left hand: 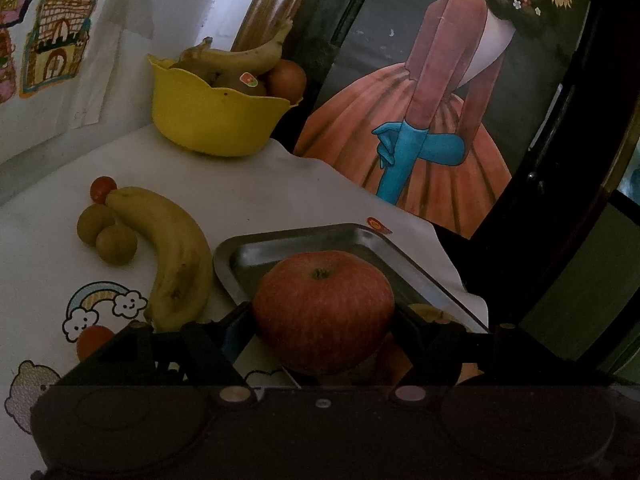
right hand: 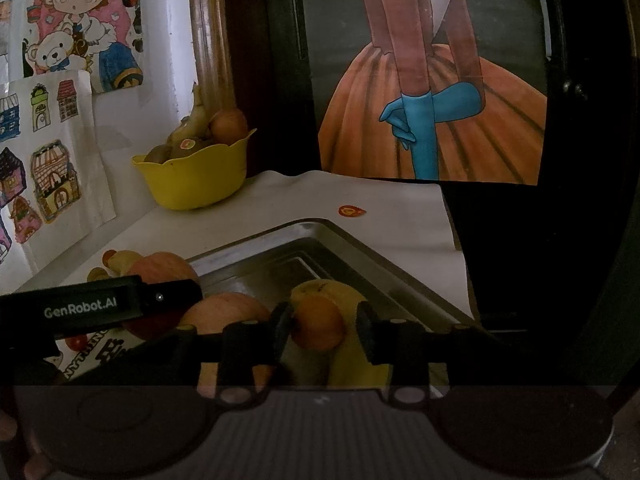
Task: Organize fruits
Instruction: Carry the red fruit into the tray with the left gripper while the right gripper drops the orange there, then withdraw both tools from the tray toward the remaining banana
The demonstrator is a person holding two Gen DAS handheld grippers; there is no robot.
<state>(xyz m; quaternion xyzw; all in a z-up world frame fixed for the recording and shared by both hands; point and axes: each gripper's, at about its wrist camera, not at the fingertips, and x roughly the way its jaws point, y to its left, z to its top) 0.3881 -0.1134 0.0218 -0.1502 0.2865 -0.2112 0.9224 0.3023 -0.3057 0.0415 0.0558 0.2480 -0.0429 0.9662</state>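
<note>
The left gripper (left hand: 323, 320) is clamping a big red apple (left hand: 323, 312), its jaws standing wide and pressing on both flanks of the fruit, and it is holding that apple over the near corner of the steel tray (left hand: 280, 244). In the right wrist view, the right gripper (right hand: 323, 334) is sitting over a small orange fruit (right hand: 318, 326): the left pad looks to be touching it, while a sliver of yellow is showing between the fruit and the right pad, so the jaws are reading as slackened around it, not squeezing. That orange is lying in the tray against a yellow fruit (right hand: 352, 304), with another apple (right hand: 228, 312) just beside it. So the step in hand looks like loading the tray, the right side letting go of its piece while the left is waiting with the apple. Out on the white cloth (left hand: 248, 192), a banana (left hand: 176, 256), two kiwis (left hand: 106, 236) and a cherry tomato (left hand: 103, 189) are lying together, and the yellow bowl (left hand: 212, 120) is standing at the back, well apart, already holding fruit. Next, I would judge, the right jaws need to clear the orange without nudging it, and the apple wants bare tray floor away from the crowded corner.
</note>
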